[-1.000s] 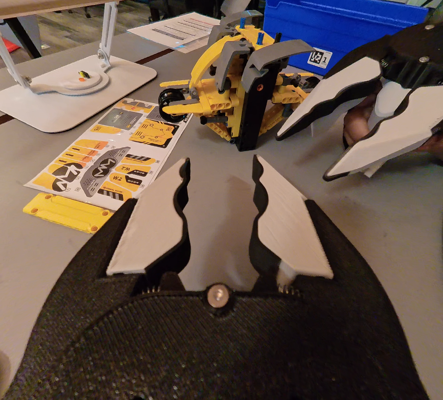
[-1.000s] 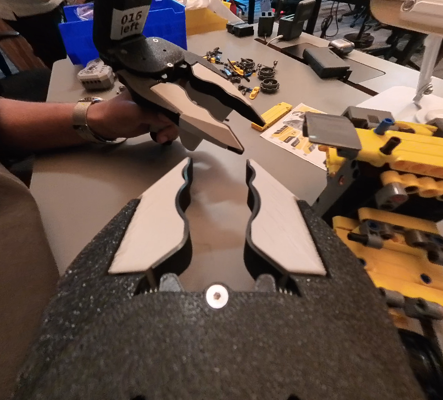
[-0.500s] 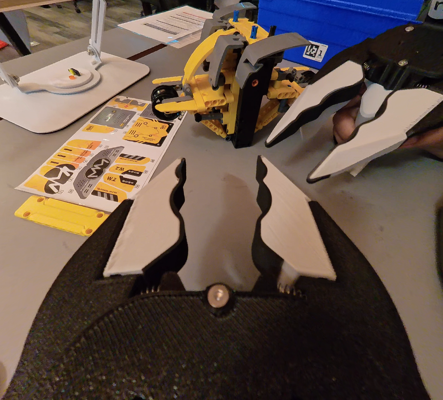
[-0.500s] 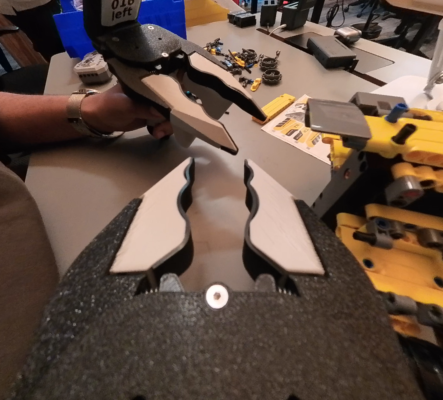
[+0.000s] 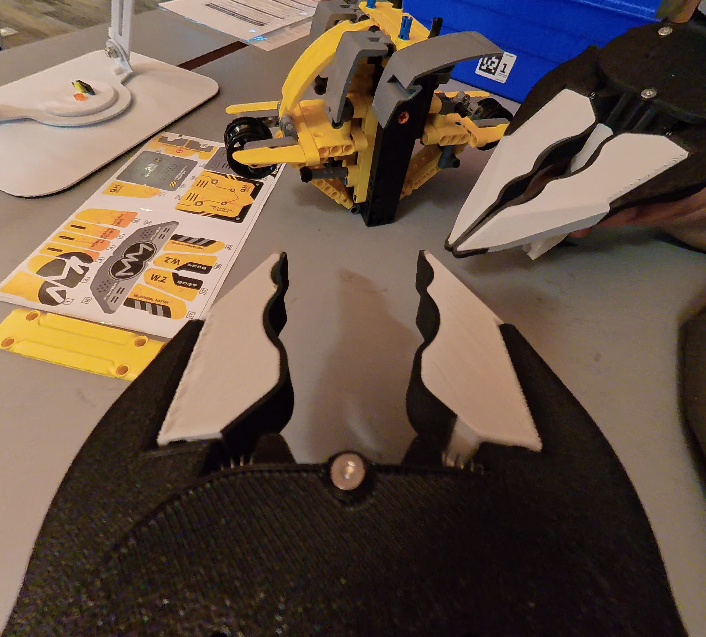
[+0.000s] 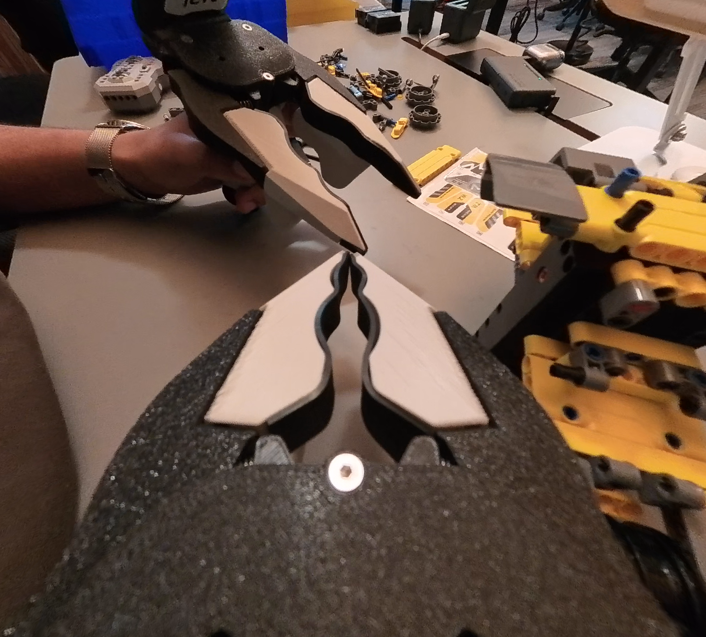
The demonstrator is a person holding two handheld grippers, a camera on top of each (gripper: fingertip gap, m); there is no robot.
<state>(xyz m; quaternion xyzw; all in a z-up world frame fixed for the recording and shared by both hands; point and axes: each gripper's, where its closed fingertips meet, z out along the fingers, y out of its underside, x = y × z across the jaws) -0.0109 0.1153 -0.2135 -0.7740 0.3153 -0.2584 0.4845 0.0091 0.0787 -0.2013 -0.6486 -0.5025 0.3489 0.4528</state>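
My left gripper (image 5: 352, 255) is open and empty, just above the grey table (image 5: 535, 332), pointing at a yellow, grey and black brick-built model (image 5: 355, 129) a short way ahead. My right gripper (image 6: 349, 255) is shut with nothing between its fingers; it also shows at the right of the left wrist view (image 5: 452, 250), beside the model. In the right wrist view the model (image 6: 611, 313) is close on the right and the left gripper (image 6: 387, 221) hangs open just beyond my fingertips. A sticker sheet (image 5: 133, 236) and a yellow panel (image 5: 72, 343) lie to the left.
A blue bin (image 5: 535, 7) stands behind the model. A white lamp base (image 5: 76, 122) and a printed paper (image 5: 252, 7) are at the back left. Loose small parts (image 6: 382, 83), a grey hub block (image 6: 130, 83) and a black box (image 6: 515, 80) lie farther off.
My right gripper has closed from open to shut, empty. My left gripper stays open and has shifted a little.
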